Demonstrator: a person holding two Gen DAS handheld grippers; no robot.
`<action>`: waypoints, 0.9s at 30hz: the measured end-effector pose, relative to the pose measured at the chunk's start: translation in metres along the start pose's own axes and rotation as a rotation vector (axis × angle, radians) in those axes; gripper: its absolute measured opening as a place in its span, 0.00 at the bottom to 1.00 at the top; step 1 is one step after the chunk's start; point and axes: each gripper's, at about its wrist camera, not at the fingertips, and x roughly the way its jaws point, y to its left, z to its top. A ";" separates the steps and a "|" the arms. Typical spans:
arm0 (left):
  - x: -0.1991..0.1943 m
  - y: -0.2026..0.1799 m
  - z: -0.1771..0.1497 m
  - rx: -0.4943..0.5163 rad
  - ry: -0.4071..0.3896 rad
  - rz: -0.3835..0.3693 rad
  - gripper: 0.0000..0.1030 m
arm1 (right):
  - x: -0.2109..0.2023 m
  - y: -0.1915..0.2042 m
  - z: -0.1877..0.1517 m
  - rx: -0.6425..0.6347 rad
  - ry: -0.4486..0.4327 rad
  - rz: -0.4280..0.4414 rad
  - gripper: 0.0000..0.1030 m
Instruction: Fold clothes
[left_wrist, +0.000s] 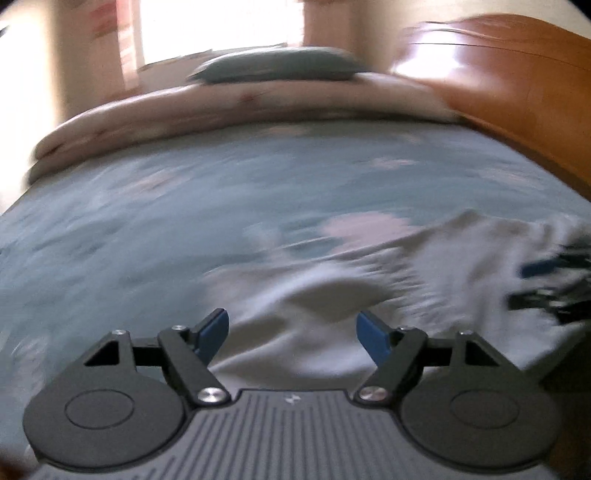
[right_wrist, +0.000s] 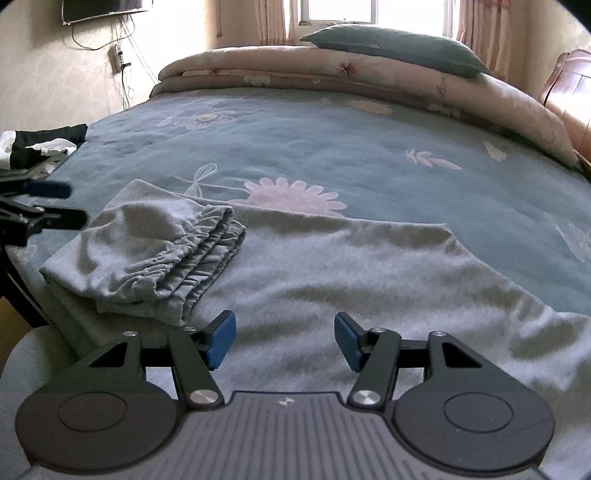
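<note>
Grey trousers lie flat across the near part of the bed, and their elastic waistband end is folded back over them on the left. My right gripper hovers open just above the grey cloth, with nothing between its blue pads. In the blurred left wrist view my left gripper is open over the same grey trousers, holding nothing. The left gripper also shows at the left edge of the right wrist view, and the right gripper at the right edge of the left wrist view.
The bed has a blue flowered cover. A rolled pink quilt with a green pillow lies at the far end. Black and white clothes sit at the bed's left edge. A wooden headboard stands on the right.
</note>
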 end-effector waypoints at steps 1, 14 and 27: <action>-0.001 0.012 0.000 -0.036 0.002 0.020 0.74 | 0.001 0.001 -0.001 0.002 0.001 0.004 0.63; 0.076 0.001 0.034 -0.230 0.103 -0.391 0.75 | 0.000 0.004 -0.003 0.005 0.014 -0.015 0.63; 0.040 -0.005 0.027 0.042 0.040 -0.106 0.78 | 0.005 -0.015 0.003 0.174 0.012 0.179 0.63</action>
